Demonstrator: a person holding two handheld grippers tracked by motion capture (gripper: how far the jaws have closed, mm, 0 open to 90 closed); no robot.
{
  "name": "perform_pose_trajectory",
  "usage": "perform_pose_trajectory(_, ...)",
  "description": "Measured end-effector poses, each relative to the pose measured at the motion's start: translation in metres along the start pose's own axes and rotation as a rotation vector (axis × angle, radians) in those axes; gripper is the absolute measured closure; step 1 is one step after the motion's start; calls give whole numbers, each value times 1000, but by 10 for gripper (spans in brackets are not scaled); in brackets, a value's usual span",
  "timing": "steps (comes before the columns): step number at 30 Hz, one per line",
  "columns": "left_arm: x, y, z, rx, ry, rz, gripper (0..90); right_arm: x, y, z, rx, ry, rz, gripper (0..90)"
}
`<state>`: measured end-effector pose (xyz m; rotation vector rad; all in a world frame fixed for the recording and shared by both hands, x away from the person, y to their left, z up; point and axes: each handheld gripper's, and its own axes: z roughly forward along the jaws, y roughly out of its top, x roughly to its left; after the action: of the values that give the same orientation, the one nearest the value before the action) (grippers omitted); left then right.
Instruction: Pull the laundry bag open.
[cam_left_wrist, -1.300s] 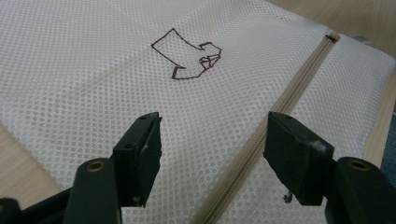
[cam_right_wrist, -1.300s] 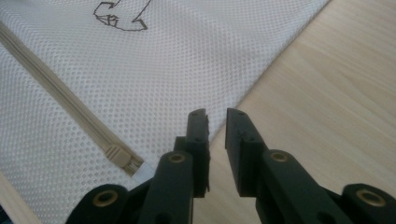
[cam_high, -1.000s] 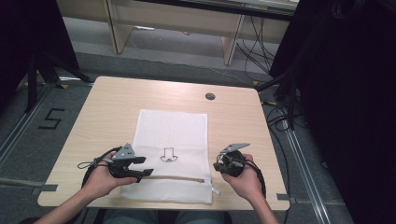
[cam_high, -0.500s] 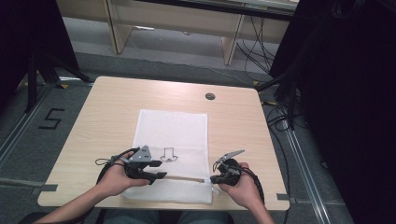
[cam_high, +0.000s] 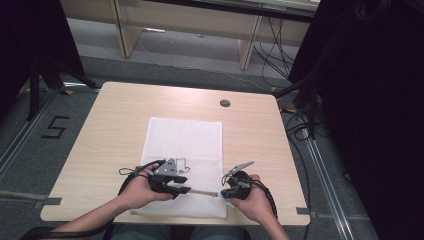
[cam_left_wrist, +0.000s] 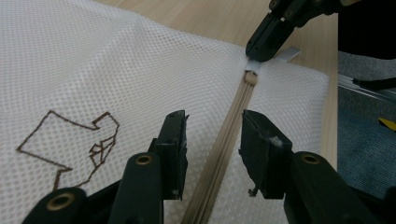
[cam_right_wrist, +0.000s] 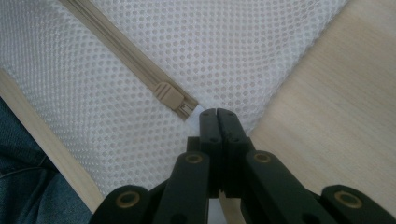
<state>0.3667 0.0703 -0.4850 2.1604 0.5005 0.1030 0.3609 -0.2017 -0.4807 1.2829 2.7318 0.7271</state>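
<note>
Two grippers work at the near edge of a white mesh bag (cam_high: 182, 165) lying flat on the table (cam_high: 110, 125). The right gripper (cam_right_wrist: 218, 114) is clenched on the bag's end tab just past the zipper slider (cam_right_wrist: 169, 95). The left gripper (cam_left_wrist: 212, 140) has just been closing, its pads straddling the tan zipper (cam_left_wrist: 229, 140) without pressing it.

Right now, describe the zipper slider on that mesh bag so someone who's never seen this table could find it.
On the wooden table lies a white mesh bag. A beige zipper crosses its near end; follow it to the right gripper, shut on the bag's edge. The slider is the small beige block there, raised above the flat zipper tape.
</note>
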Motion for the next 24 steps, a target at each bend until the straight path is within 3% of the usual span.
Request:
perform_pose_trajectory(4,-3,4,6,9,-10,6,614,2,1,2,22,-12,21,900)
perform_pose_trajectory(7,-6,5,11,9,-18,23,632,1,1,4,3,-10,-15,900)
perform_pose_trajectory(9,-9,5,15,19,-20,26,644,2,1,5,7,-12,-12,900)
perform_pose_trajectory(10,-10,6,16,30,-19,46,649,2,1,5,6,-10,-15,900)
perform_pose_trajectory(17,-15,10,29,41,-34,49,664,2,2,4,30,-7,9,900)
perform_pose_trajectory(18,-15,12,30,42,-39,69,665,3,2,4,37,-12,17,900)
perform_pose_trajectory(19,-16,12,32,42,-39,45,665,3,3,4,37,-15,12,900)
perform_pose_trajectory(20,-16,13,33,41,-44,60,665,3,3,4,41,-18,10,900)
perform_pose_trajectory(22,-16,13,34,47,-38,46,663,3,4,5,28,-21,-32,900)
perform_pose_trajectory(24,-17,13,35,44,-38,43,663,5,4,5,35,-25,-31,900)
